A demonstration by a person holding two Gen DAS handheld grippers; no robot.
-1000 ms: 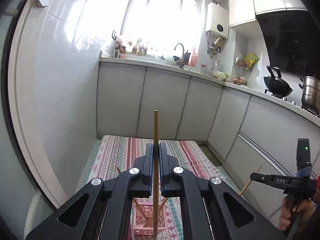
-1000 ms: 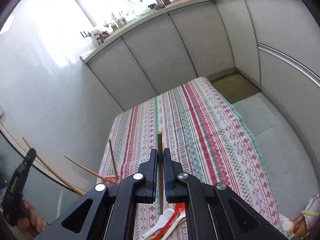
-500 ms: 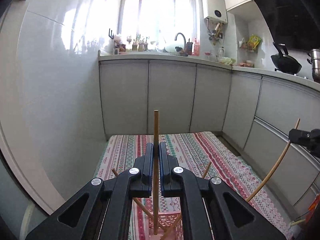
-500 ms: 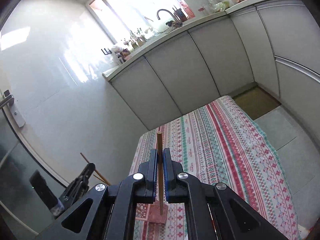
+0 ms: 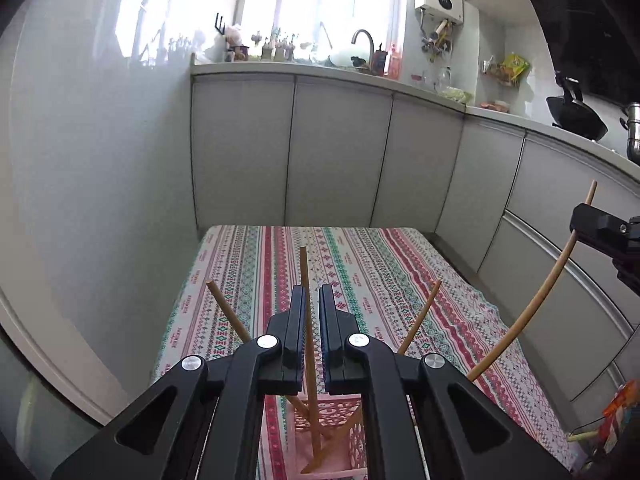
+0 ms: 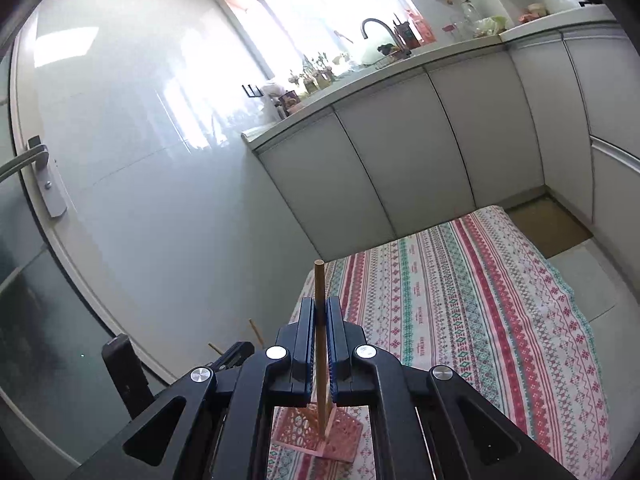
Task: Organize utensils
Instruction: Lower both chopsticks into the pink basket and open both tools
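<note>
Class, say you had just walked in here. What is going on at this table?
A person holds a claw in each hand and is sorting chopsticks into a pink basket on the striped tablecloth. The left claw is slightly open around one chopstick whose lower end sits in the basket beside two leaning chopsticks. The right claw is shut on another chopstick, not yet in the basket.

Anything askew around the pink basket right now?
Yes. In the pink lattice plastic basket on the striped cloth, two wooden chopsticks splay to opposite sides instead of standing together. The left gripper has just been opening; its chopstick stands loose between the jaws.
</note>
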